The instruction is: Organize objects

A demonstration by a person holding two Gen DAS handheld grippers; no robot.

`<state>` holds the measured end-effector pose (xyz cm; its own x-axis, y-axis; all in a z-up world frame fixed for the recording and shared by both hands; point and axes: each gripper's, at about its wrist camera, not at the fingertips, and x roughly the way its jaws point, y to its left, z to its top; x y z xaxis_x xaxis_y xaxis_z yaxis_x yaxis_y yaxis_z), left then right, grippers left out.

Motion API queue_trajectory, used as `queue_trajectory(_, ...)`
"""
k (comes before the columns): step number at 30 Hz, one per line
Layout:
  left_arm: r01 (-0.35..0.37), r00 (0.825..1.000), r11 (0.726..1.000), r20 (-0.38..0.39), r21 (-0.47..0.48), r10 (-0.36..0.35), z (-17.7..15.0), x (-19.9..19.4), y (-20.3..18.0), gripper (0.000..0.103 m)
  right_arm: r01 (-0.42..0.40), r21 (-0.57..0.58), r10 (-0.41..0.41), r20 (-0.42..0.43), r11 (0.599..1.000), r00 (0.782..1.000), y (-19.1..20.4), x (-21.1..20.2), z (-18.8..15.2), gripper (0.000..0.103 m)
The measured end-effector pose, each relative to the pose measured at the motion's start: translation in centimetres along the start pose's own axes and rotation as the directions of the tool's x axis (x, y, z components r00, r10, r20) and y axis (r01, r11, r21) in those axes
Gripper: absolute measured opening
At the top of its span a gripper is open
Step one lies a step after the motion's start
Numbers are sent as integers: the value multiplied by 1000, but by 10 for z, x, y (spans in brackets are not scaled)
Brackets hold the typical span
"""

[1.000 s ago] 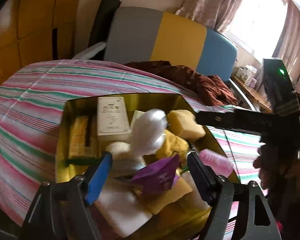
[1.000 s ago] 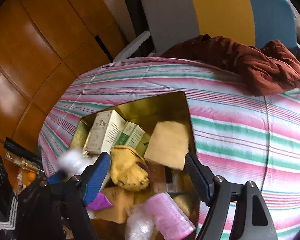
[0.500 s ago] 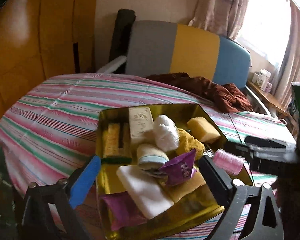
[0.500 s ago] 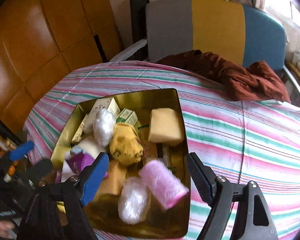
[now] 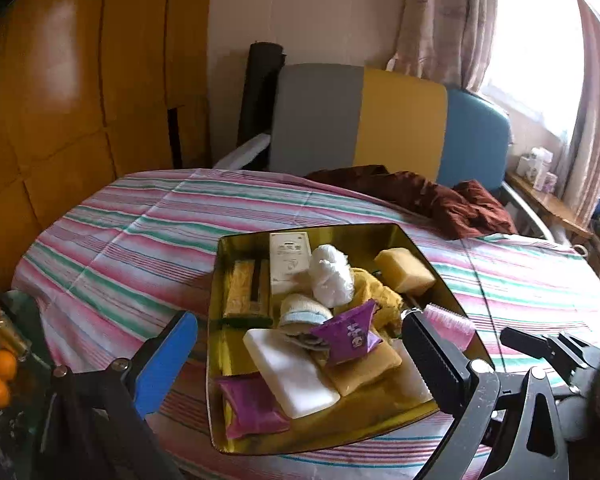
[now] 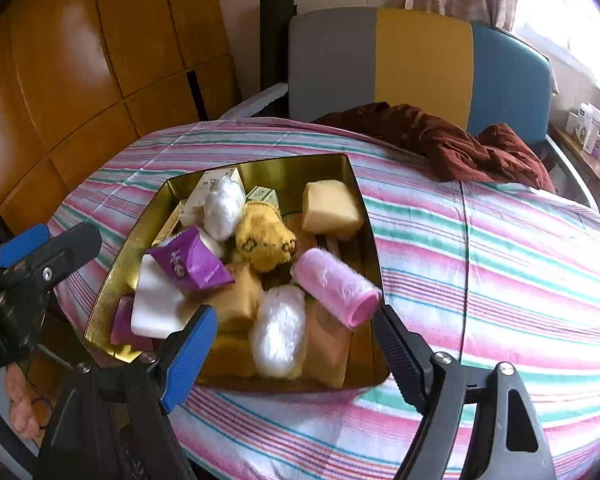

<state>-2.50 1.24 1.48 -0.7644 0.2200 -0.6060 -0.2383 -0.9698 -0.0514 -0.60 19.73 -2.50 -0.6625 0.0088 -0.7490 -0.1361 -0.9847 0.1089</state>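
Note:
A gold tray (image 5: 220, 280) (image 6: 364, 216) sits on the striped tablecloth, piled with several items. These include a white wrapped ball (image 5: 332, 276) (image 6: 224, 208), a purple packet (image 5: 348, 334) (image 6: 188, 260), a pink rolled towel (image 5: 448, 320) (image 6: 336, 284), a white block (image 5: 292, 372) and a yellow sponge (image 5: 404, 270) (image 6: 330, 210). My left gripper (image 5: 300, 360) hovers wide open over the tray's near-left side and holds nothing. On the near-right side my right gripper (image 6: 294, 354) is open too, with nothing gripped.
A brown cloth (image 5: 420, 196) lies crumpled on the table's far right. Behind it stands a chair (image 5: 380, 120) with a grey, yellow and blue back. Oranges (image 5: 0, 372) sit low at the left beside the table's edge. Wooden panels line the left wall.
Both grippers have drawn back from the tray, which now shows whole. The left jaws have spread wider. The white wrapped ball seen up by the left fingers now rests on the pile.

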Motion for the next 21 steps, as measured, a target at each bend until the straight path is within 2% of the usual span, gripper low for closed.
queue_trajectory(1,-12,1000,1000,-2,0,12,0,0,-1,103,0,2,0,0,1000,1000,0,-1,-1,82)
queue_trajectory(4,14,1000,1000,-11,-25,-14,-3,-2,-1,103,3,9,-3,-1,1000,1000,-2,-3,-5,82)
queue_trajectory(13,31,999,999,-28,-39,-32,-8,-6,-5,103,7,22,-7,1,1000,1000,-2,-6,-10,82)
queue_trajectory(21,4,1000,999,-24,-37,-5,-10,-5,-3,103,13,18,-13,0,1000,1000,1,-5,-10,82)
